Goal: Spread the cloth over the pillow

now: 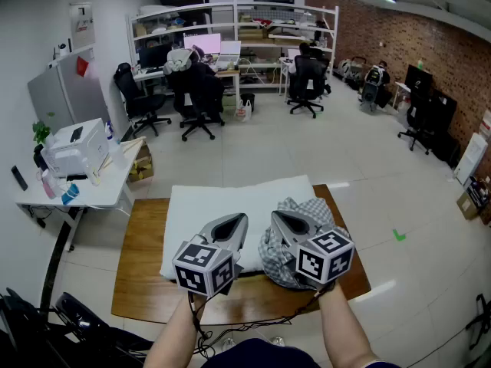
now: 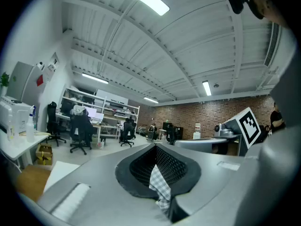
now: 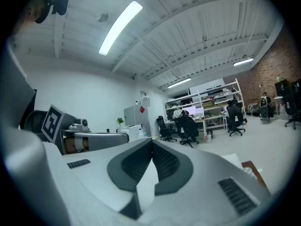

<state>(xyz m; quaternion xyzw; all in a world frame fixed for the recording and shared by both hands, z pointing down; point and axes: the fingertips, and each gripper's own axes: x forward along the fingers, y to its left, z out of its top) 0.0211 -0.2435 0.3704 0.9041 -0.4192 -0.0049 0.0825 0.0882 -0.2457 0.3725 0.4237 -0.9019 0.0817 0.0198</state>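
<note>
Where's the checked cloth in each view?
Head view: checked cloth bunched at the right end of the pillow, under the right gripper.
Left gripper view: bottom centre, a checked strip pinched between the shut jaws.
Right gripper view: bottom centre, a pale strip between the shut jaws, pattern unreadable.
Shared landmark: white shelving rack behind black office chairs.

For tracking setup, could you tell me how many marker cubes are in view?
2. One cube sits on the left gripper, over the pillow's near edge; the other cube on the right gripper, over the cloth. None seems hidden.
</note>
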